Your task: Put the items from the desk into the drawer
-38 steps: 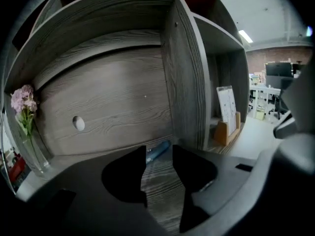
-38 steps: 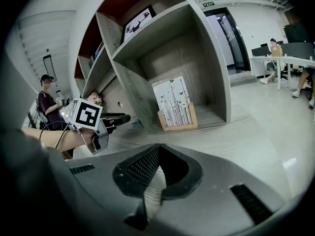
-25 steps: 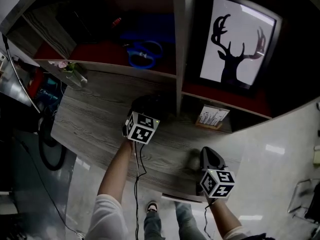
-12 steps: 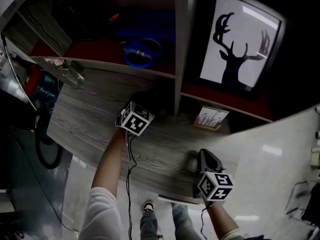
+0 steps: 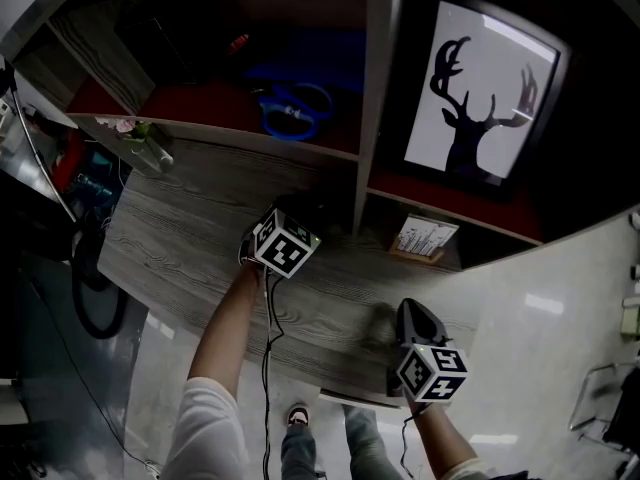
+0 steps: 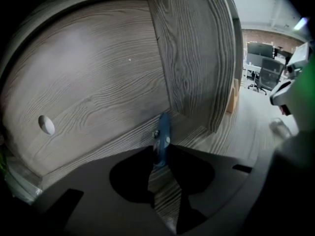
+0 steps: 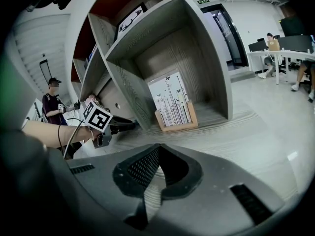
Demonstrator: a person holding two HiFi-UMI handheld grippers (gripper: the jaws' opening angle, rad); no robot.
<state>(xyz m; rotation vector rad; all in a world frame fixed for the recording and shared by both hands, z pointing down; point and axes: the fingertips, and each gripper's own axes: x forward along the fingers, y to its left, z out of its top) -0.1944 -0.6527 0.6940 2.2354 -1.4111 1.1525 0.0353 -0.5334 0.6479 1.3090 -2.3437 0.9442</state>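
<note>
Your left gripper [image 6: 158, 154] is closed on a small blue item [image 6: 161, 132]. The item is thin and seen edge-on, and it stands upright between the jaw tips with small metal fittings on its side. Its exact kind cannot be determined. The item is off the desk [image 5: 190, 233], held in front of the wood-grain back panel [image 6: 88, 73] of the shelf unit. The upright divider [image 6: 197, 53] is just to its right. A small round hole [image 6: 46, 125] shows in the back panel, well to the left of the item.

In the head view, this gripper's marker cube [image 5: 285, 244] sits over the desk at the mouth of the lower shelf compartment. Your forearm [image 5: 230, 333] runs back towards you.

Your right gripper [image 7: 158, 156] has its jaws drawn together to a narrow slit, with nothing between them. It hangs near the front edge of the desk, well apart from the left gripper.

Ahead of it, a printed card in a wooden stand [image 7: 172, 103] stands upright inside the right-hand compartment. A framed deer silhouette [image 5: 478, 93] stands on the shelf above that compartment. A blue looped item [image 5: 295, 110] lies on the upper shelf to the left of the divider. A person in a dark shirt [image 7: 51, 104] stands in the background of the right gripper view.
</note>
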